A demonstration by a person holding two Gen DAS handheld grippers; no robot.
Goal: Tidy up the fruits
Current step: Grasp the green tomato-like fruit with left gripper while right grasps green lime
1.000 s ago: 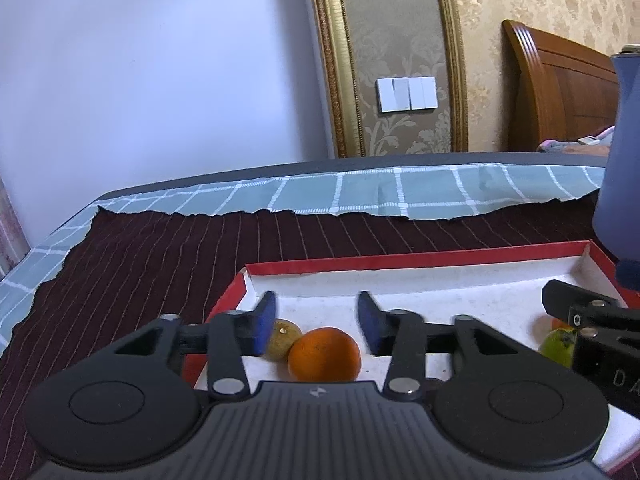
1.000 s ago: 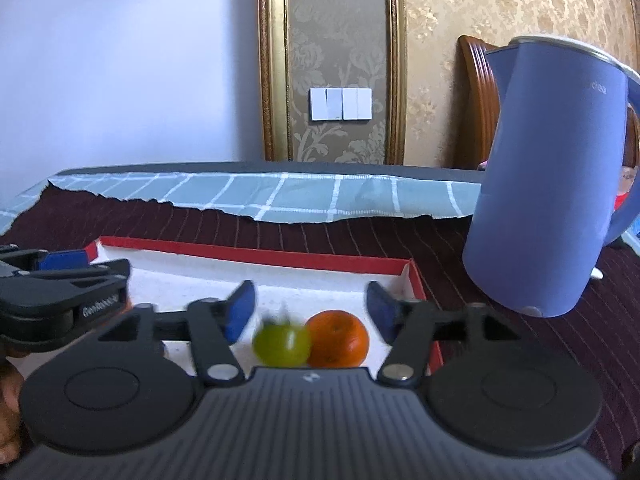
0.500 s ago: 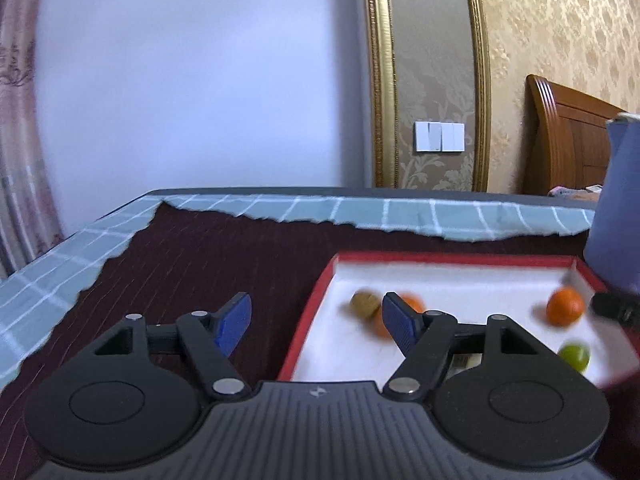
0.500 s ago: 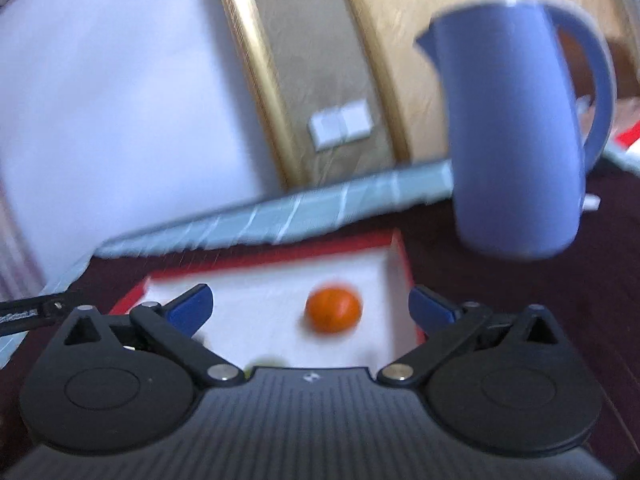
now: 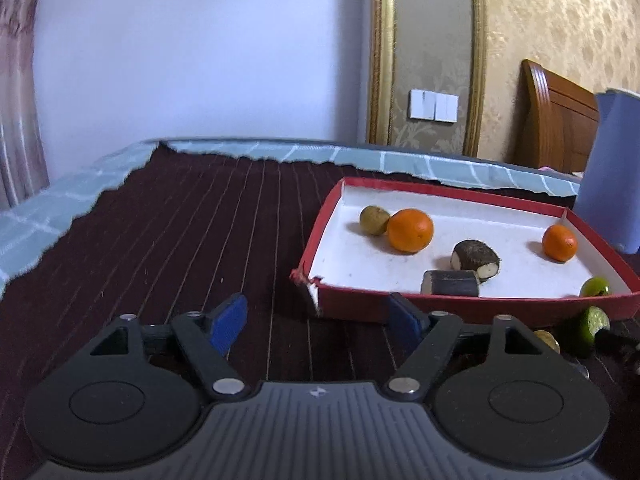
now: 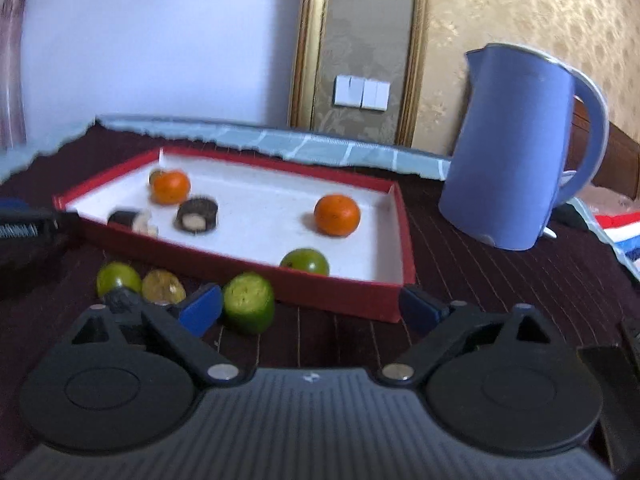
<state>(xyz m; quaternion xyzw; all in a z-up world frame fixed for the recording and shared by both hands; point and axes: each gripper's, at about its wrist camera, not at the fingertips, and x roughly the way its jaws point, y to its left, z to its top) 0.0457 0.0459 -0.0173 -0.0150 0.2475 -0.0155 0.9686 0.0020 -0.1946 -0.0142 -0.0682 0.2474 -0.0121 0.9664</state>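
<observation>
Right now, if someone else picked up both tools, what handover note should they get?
Left hand-held gripper: empty, jaws opening, over the dark striped cloth beside the tray.
Right hand-held gripper: empty, jaws closing, nothing between the pads.
Done: the shallow red-rimmed white tray holds two round oranges, a small brownish-green fruit, a whole green fruit and two dark-skinned cut pieces.
Left: a cut green fruit, a second green fruit and a yellowish cut piece lie on the cloth in front of the tray.
</observation>
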